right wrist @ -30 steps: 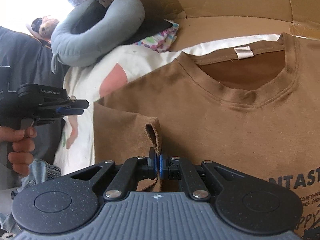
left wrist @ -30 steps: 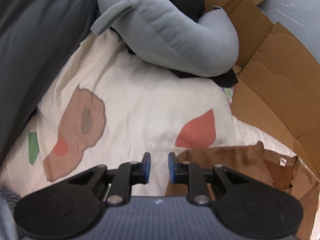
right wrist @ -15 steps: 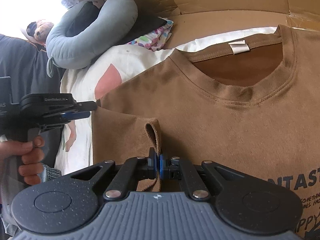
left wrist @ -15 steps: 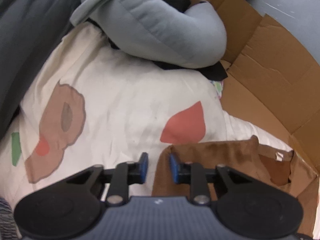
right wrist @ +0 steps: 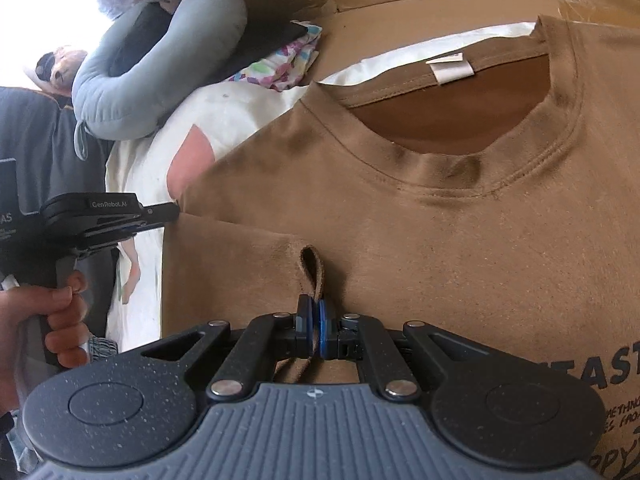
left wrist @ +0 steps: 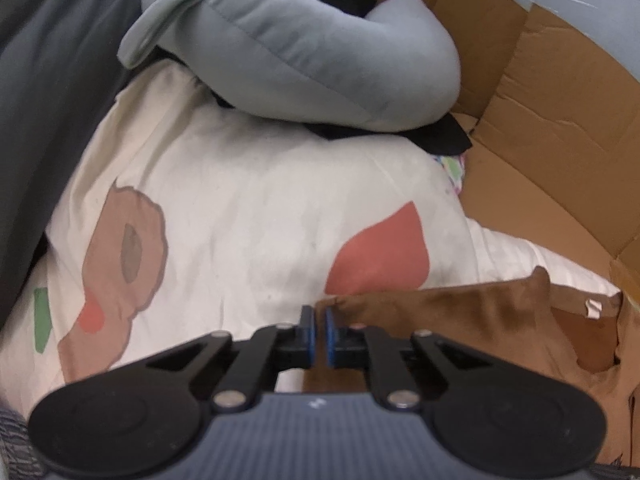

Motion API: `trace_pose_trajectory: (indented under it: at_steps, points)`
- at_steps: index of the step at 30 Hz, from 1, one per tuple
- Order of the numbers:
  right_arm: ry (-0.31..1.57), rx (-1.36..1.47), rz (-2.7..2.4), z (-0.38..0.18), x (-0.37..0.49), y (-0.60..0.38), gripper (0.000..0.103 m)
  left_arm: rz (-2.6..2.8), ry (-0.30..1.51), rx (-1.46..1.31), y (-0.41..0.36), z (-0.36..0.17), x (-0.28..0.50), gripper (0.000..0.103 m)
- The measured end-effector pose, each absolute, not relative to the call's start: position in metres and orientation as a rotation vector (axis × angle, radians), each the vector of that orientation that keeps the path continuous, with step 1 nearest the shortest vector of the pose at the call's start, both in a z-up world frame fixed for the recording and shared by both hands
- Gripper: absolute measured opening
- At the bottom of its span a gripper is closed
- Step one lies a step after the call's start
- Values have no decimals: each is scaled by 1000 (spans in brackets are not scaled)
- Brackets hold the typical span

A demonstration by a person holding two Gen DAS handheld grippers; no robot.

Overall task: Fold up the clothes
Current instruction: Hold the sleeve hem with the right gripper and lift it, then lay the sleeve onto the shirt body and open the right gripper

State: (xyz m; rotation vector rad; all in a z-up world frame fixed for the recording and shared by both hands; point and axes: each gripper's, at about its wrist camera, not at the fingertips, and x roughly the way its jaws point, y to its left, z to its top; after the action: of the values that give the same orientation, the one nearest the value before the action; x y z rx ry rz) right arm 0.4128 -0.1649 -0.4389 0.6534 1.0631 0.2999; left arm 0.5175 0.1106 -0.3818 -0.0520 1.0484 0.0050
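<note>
Brown cotton identifies the task item: a T-shirt (right wrist: 460, 248) lying front-up, collar away from the camera, spread flat over a cream printed sheet (left wrist: 248, 216) so that its edges can be lifted and turned inward.

Right claw (right wrist: 314, 330): clenched on a small pinched loop of the shirt's fabric, which stands up between the blue pads. The pinch sits on the shirt's left side in this view, below the collar and near the folded-over sleeve area. Judged from that position, the hold serves to anchor or carry this side panel during a lengthwise fold.

Left claw (left wrist: 318, 336): its jaws are closing and stand almost together at the shirt's outer corner. The brown edge reaches the tips, but the left wrist view is blurred there, so whether cloth is actually caught between the pads cannot be told. In the right wrist view the same tool, held by a hand (right wrist: 40, 320), points its tip at the shirt's shoulder edge.

Surroundings: a grey neck pillow (left wrist: 304, 52) and cardboard panels (left wrist: 552, 128) lie beyond the sheet, well apart from both tools and clear of the shirt.
</note>
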Motion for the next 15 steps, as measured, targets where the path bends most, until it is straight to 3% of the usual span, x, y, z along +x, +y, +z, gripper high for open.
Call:
trace_pose_trajectory:
  at_steps: [2, 3, 4, 7, 9, 10, 11, 15]
  points:
    - [1048, 681, 300, -439, 414, -168, 16, -8, 1050, -41, 111, -382, 520, 7]
    - [1039, 695, 302, -438, 416, -170, 34, -13, 1051, -35, 111, -382, 521, 7]
    - [1026, 706, 304, -437, 418, -170, 44, -15, 1053, -30, 111, -383, 521, 7]
    - [1003, 720, 306, -436, 428, -170, 46, -7, 1061, -24, 109, -383, 522, 7]
    - [1014, 701, 314, -437, 437, -167, 38, 5, 1065, -7, 104, -384, 523, 7]
    - [1022, 688, 319, -437, 441, -166, 14, 10, 1066, 5, 102, -385, 524, 7]
    - [1031, 669, 319, -437, 444, -165, 0, 14, 1069, 14, 100, -385, 525, 7]
    - [1025, 615, 314, -430, 448, -165, 1, 24, 1079, 41, 96, -387, 530, 7]
